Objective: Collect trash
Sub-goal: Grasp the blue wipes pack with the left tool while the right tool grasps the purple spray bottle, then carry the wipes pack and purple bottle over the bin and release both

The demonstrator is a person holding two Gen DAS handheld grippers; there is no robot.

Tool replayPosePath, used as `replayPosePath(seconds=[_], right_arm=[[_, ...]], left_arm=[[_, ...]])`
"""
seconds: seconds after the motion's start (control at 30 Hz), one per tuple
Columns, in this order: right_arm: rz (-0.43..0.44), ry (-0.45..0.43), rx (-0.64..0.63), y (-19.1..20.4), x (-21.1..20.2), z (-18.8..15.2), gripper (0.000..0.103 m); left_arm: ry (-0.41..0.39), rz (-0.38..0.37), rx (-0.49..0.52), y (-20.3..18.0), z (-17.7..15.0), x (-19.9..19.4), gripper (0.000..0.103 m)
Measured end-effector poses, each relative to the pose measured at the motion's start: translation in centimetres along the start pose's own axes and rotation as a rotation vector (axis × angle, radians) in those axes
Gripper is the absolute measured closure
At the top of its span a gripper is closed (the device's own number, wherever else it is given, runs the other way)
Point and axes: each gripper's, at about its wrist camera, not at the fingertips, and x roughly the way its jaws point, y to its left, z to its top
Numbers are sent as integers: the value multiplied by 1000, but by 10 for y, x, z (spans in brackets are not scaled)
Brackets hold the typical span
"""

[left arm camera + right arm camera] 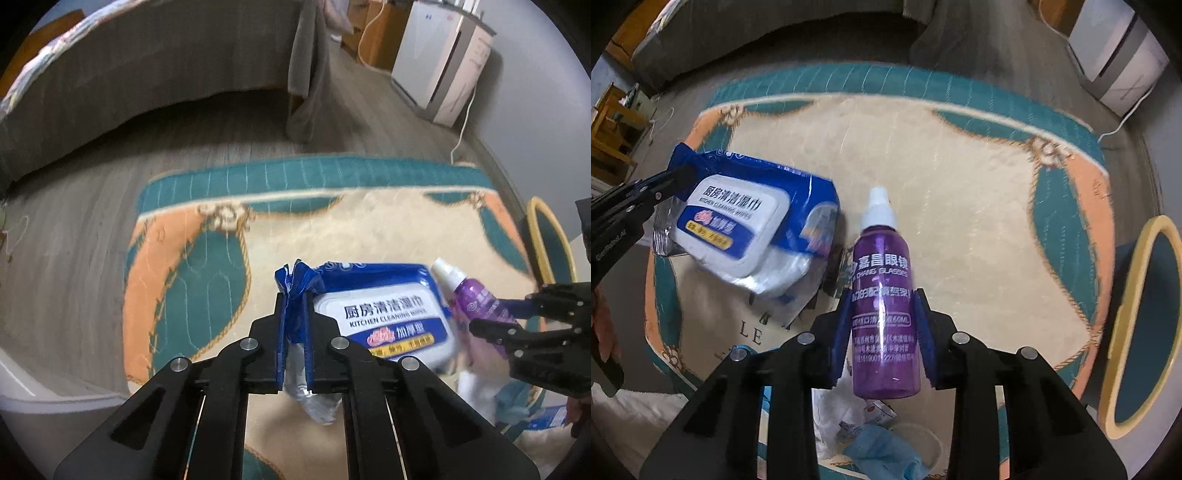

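The left hand-held gripper (pixel 294 295) has its blue-padded jaws drawn nearly together, clamped on the crimped end seam of a blue pack of kitchen cleaning wipes (pixel 384 317); the crumpled foil of the seam sticks up between the fingertips, and the pack hangs out to the right of the jaws with its white flip lid facing the camera. In the right wrist view the same pack (pixel 746 229) is held by its left end, its long axis slanting from upper left to lower right, its lower corner drooping toward the rug. The right hand-held gripper (pixel 884 325) stands partly closed, its pads pressing on both sides of a purple glasses-cleaner spray bottle (pixel 882 314). The bottle's long axis runs straight along the fingers, its white spray cap pointing away from the camera and its base toward the wrist. Pack and bottle are just beside each other; whether they touch cannot be told. Both are held above a cream rug (pixel 960 203) with a teal and orange border, which lies on a grey wood floor (pixel 92 203). Below the bottle's base lie crumpled white paper (pixel 834 406) and a light blue cloth (pixel 882 450). At the right edge stands a yellow-rimmed teal oval object (pixel 1145 325). Farther off are a grey draped bed (pixel 147 74) and a white appliance (pixel 436 55) with a white cord trailing to the floor.
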Motion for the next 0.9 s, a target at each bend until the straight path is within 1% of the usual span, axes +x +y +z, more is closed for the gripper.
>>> replayPosePath(seconds=[0.17,0.27,0.37,0.53,0.57,0.67,0.7,0.9], right_arm=[[0,-50,40,-8,-21,-4,71],[0,-84,58,-17,-38,-4,71],[-4,-122,69,-28,-59,-14,71],[-25,-206,88,-44,-93,-8,71],[-31,-220,92,-41,-94,1,71],[-48,-262,114,-52,-110,1,71],[-50,-270,123,-61,-113,4,71],[-65,-318,182,-93,-134,-9,71]], left_arm=[[-70,6,10,-8,10,-22,95],[-106,-8,7,-13,16,-34,95],[-139,-22,4,-18,21,-45,95],[-194,-58,2,-34,30,-63,95],[-205,-63,1,-36,32,-67,95],[-228,-86,-7,-45,36,-78,95],[-235,-91,-8,-48,37,-81,95],[-266,-128,15,-74,43,-93,95]])
